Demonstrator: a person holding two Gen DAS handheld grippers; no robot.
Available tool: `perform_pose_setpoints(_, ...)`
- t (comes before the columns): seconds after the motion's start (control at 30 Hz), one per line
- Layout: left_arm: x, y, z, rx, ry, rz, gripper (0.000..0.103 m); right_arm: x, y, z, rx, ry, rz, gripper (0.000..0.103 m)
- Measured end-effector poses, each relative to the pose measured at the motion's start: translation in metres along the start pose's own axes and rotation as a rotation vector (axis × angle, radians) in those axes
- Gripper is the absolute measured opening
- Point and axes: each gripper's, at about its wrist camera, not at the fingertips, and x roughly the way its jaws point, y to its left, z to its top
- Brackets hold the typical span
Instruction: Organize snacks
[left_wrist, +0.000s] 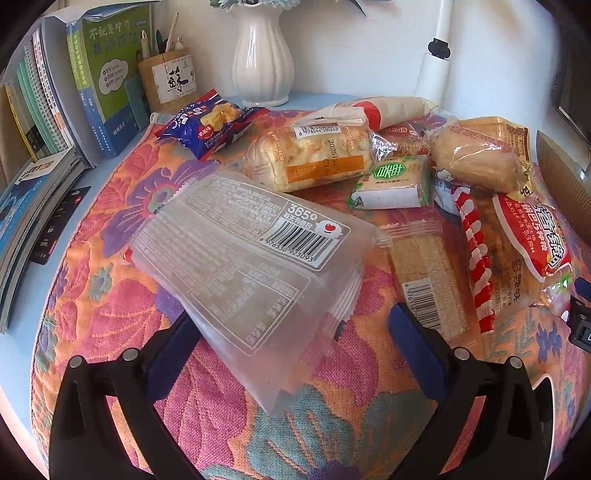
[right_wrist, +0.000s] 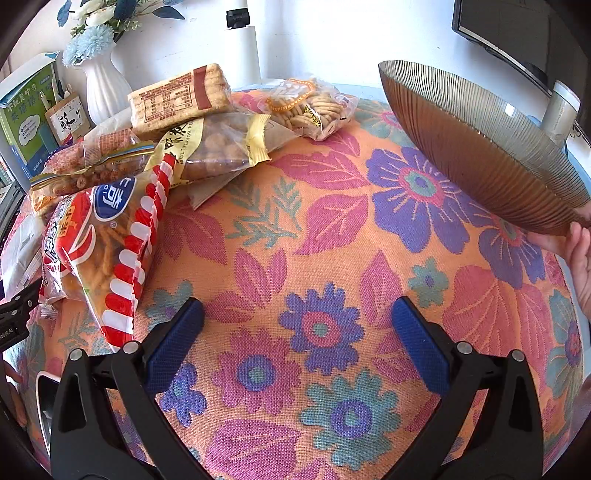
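Tablecloth (left_wrist: 110, 295) with orange, pink and purple flowers covers the surface under both my tongs, against a white wall. From my left tongs' view, left of the white vase (left_wrist: 263, 62) stand books (left_wrist: 103, 81) and a wooden pen holder (left_wrist: 168, 79); right of the vase is a white lamp stem (left_wrist: 436, 55).

My left tongs (left_wrist: 295, 325) are spread apart. A frosted clear snack packet (left_wrist: 243, 266) lies between their blue pads, its back label and barcode facing up. Its long axis runs diagonally, from the vase side down toward my left finger. I cannot tell whether the pads touch it. Beyond it, nearer the vase, lies a pile of snacks: a blue chip bag (left_wrist: 207, 123), a wrapped bread loaf (left_wrist: 314, 158), and a red-striped bag (left_wrist: 517, 258) at the right.

My right tongs (right_wrist: 297, 325) are spread apart over bare cloth, gripping nothing. The snack pile (right_wrist: 147, 155) lies to their left, apart from them. On the right, a hand (right_wrist: 581, 258) holds a ribbed brown glass bowl (right_wrist: 480, 147), tilted.
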Motion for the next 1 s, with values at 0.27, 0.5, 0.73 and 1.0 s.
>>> perform_pose_setpoints(0.27, 0.0, 0.0, 0.0, -0.015, 0.0, 0.002, 0.098, 0.001, 0.002, -0.001, -0.001, 0.0, 0.0, 0.1)
perform_pose_setpoints(0.5, 0.001, 0.0, 0.001, -0.018, 0.001, 0.002, 0.098, 0.0, 0.002, -0.001, 0.0, 0.0, 0.001, 0.1)
perform_pose_setpoints(0.73, 0.002, 0.001, 0.003, -0.024, 0.003, 0.001, 0.098, 0.001, 0.007, 0.003, -0.026, 0.002, -0.002, 0.1)
perform_pose_setpoints(1.0, 0.009, 0.001, 0.012, -0.032, 0.007, 0.008, 0.098, 0.012, 0.008, 0.021, -0.142, 0.003, 0.089, 0.1)
